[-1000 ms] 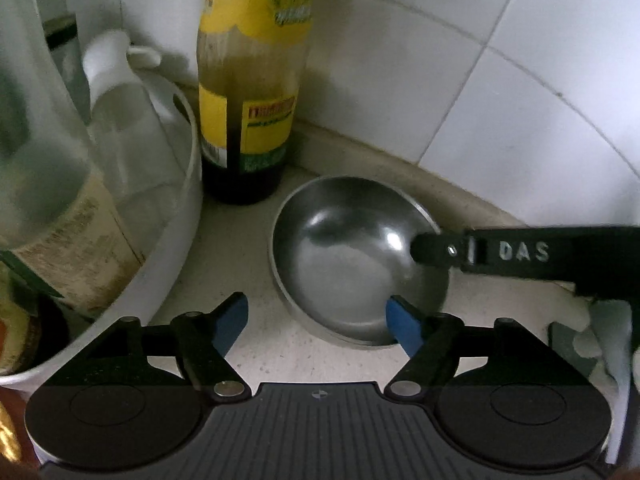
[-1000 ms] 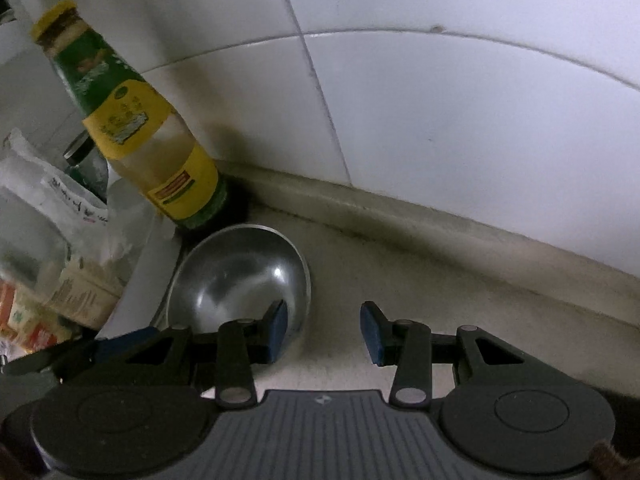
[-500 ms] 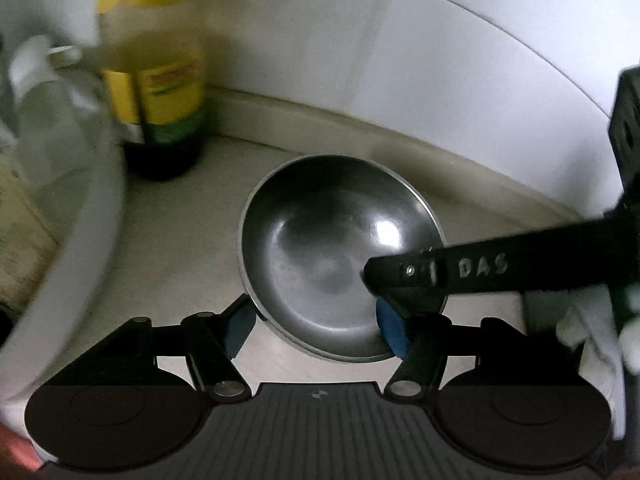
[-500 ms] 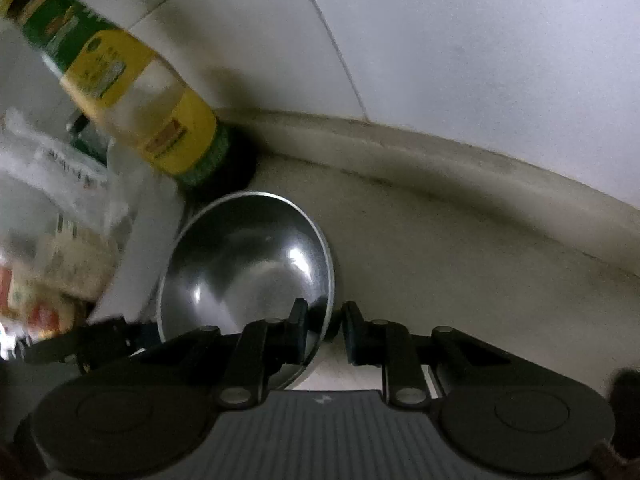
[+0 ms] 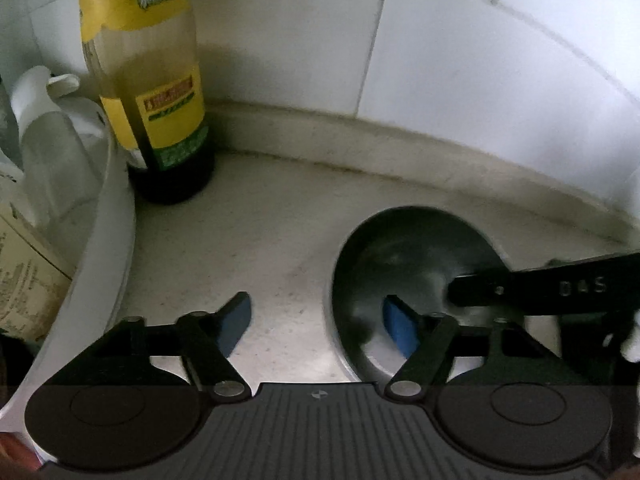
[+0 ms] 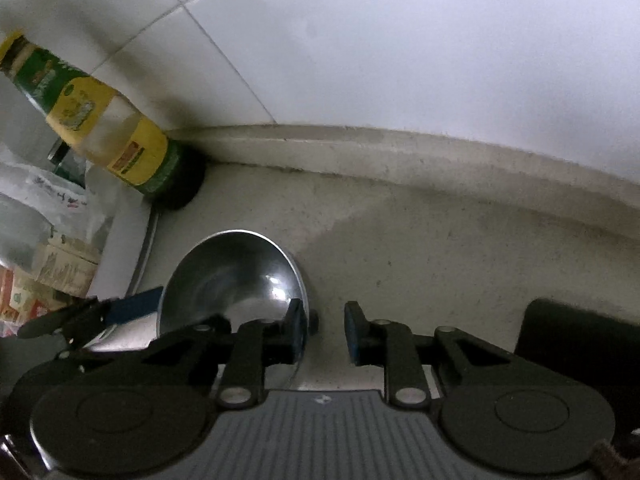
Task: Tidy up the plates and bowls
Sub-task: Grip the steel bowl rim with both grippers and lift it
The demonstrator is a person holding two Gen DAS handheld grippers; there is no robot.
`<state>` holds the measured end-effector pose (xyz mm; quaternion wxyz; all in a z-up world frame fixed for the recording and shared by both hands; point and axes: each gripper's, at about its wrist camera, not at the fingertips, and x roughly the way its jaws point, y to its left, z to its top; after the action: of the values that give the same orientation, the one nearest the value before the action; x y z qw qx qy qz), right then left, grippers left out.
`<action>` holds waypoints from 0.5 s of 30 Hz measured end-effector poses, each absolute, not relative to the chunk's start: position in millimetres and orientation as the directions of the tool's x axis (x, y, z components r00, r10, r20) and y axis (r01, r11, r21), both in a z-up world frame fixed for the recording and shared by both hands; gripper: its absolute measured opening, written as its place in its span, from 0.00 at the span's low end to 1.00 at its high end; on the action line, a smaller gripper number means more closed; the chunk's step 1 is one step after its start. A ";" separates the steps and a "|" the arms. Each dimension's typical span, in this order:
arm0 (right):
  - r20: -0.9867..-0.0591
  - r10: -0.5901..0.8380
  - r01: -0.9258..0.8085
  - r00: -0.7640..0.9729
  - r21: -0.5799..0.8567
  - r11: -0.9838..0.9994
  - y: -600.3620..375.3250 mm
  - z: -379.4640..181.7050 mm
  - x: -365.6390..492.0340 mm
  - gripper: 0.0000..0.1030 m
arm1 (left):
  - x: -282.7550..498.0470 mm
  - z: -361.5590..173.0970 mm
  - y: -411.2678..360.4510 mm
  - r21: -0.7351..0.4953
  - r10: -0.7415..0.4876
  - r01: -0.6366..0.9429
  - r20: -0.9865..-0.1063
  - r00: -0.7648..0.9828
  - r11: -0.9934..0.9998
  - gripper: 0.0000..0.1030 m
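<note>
A steel bowl (image 5: 404, 264) sits on the pale counter near the tiled wall. My left gripper (image 5: 316, 320) is open, its left finger over bare counter and its right finger inside the bowl. In the right wrist view the bowl (image 6: 228, 268) lies at lower left. My right gripper (image 6: 324, 330) is open, its left finger inside the bowl's right rim and its right finger outside it. The right gripper's finger (image 5: 520, 288) reaches into the bowl from the right in the left wrist view.
A yellow-labelled sauce bottle (image 5: 156, 88) stands in the corner by the wall. A white tub (image 5: 108, 240) with bottles and packets is at the left. The bottle (image 6: 116, 144) and tub also show in the right wrist view. A dark object (image 6: 580, 340) lies at the right.
The right gripper closed on the bowl's rim, dragged the bowl right, away from the bottle, then opened again. The left gripper stayed open and now straddles the bowl's left rim.
</note>
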<state>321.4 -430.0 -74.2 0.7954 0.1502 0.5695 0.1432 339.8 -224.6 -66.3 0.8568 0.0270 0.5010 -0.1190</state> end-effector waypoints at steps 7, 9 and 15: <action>-0.861 0.418 -0.047 0.291 0.423 0.905 -423.8 -86.5 314.9 0.20 | 332.8 -69.9 -228.3 -0.011 -0.155 0.266 -0.836 0.526 0.964 0.67; -0.859 0.420 -0.052 0.293 0.424 0.904 -421.1 -86.6 311.9 0.20 | 330.2 -70.5 -230.3 -0.020 -0.172 0.283 -0.835 0.523 0.959 0.66; -0.848 0.435 -0.056 0.303 0.439 0.897 -417.6 -89.7 308.1 0.20 | 326.1 -70.6 -241.2 0.002 -0.184 0.333 -0.830 0.526 0.943 0.47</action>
<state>308.1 -417.6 -89.7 0.7898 0.1661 0.5696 0.1552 326.1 -241.2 -70.5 0.8697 0.0802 0.4637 -0.1487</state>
